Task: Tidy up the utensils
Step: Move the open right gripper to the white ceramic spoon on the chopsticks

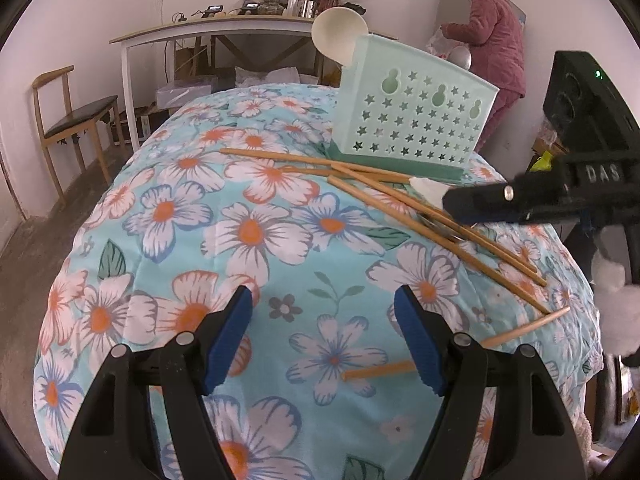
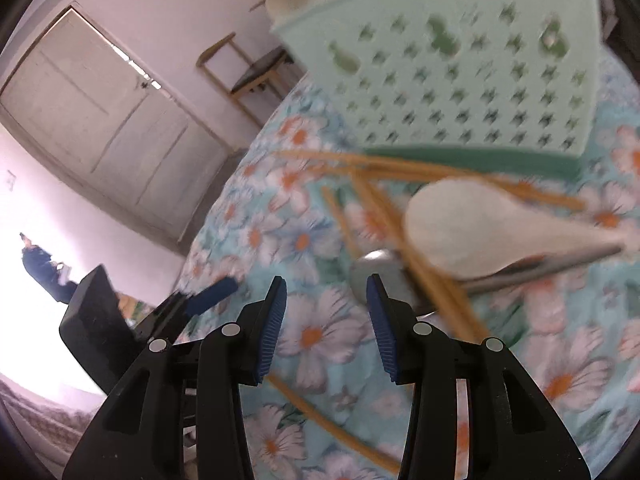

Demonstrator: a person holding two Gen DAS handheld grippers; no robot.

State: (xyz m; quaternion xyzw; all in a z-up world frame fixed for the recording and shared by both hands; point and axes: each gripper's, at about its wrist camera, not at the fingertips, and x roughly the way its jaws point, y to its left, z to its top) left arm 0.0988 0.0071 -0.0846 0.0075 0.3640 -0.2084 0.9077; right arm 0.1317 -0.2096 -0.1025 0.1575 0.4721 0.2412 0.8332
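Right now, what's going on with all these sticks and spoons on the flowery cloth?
Someone is tidying utensils into a green basket using two hand-held grippers. One white spoon already stands in the basket. Chopsticks, another white spoon and a metal spoon still lie loose on the cloth. The left gripper and right gripper are both open, holding nothing.

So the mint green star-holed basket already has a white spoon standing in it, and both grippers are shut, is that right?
Not quite. The basket does hold a white spoon, but both grippers are open: the left gripper in the left wrist view, the right gripper in the right wrist view, neither holding anything.
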